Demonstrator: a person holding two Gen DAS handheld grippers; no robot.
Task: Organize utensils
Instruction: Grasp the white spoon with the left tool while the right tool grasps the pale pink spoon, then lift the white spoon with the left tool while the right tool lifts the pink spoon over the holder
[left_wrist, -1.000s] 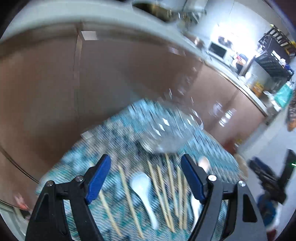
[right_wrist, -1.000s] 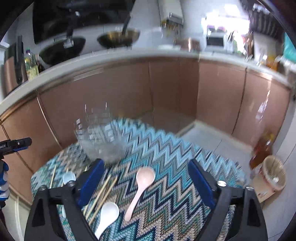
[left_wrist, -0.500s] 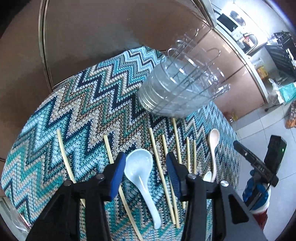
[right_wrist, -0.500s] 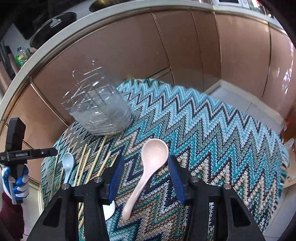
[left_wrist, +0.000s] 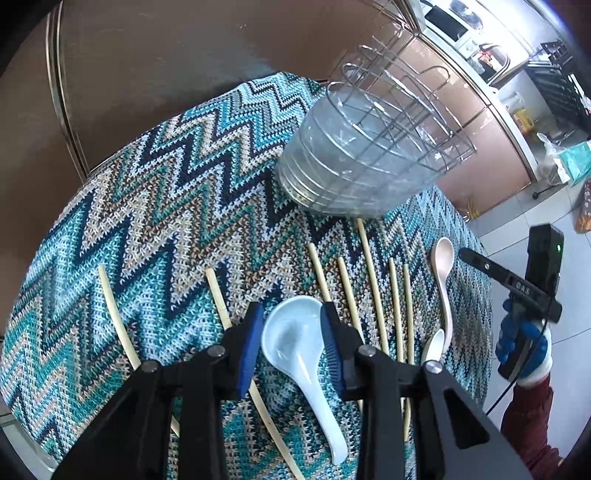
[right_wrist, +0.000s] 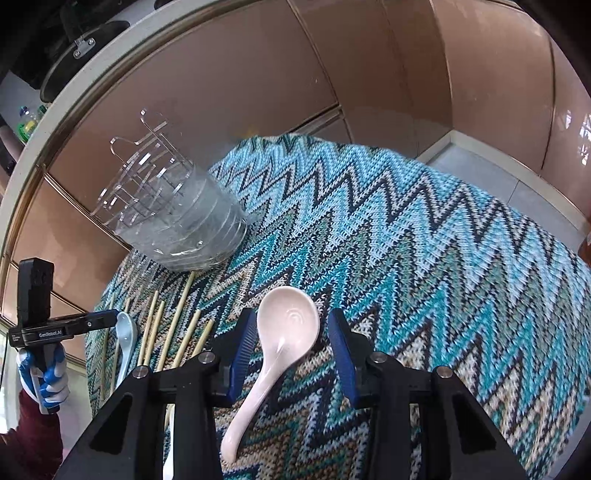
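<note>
A pale blue ceramic spoon (left_wrist: 295, 343) lies on the zigzag cloth (left_wrist: 166, 206). My left gripper (left_wrist: 291, 332) is lowered around its bowl, jaws close on either side; contact is unclear. A pink spoon (right_wrist: 284, 332) lies on the cloth (right_wrist: 424, 251). My right gripper (right_wrist: 288, 343) straddles its bowl, open with gaps on both sides. Several wooden chopsticks (left_wrist: 373, 269) lie in a row between the spoons. A clear utensil holder (left_wrist: 362, 155) stands behind them, also in the right wrist view (right_wrist: 177, 221). A white spoon (left_wrist: 432, 350) lies by the pink one (left_wrist: 443, 273).
Two chopsticks (left_wrist: 114, 317) lie apart at the left of the cloth. Brown cabinet fronts (right_wrist: 258, 92) rise right behind the round table. The table edge drops to a tiled floor (left_wrist: 554, 229) on the right. The other hand-held gripper shows in each view (right_wrist: 55, 328).
Both grippers came down from a raised, wide-open pose onto the table. The left narrowed around the blue spoon's bowl; the right narrowed around the pink spoon's bowl.
</note>
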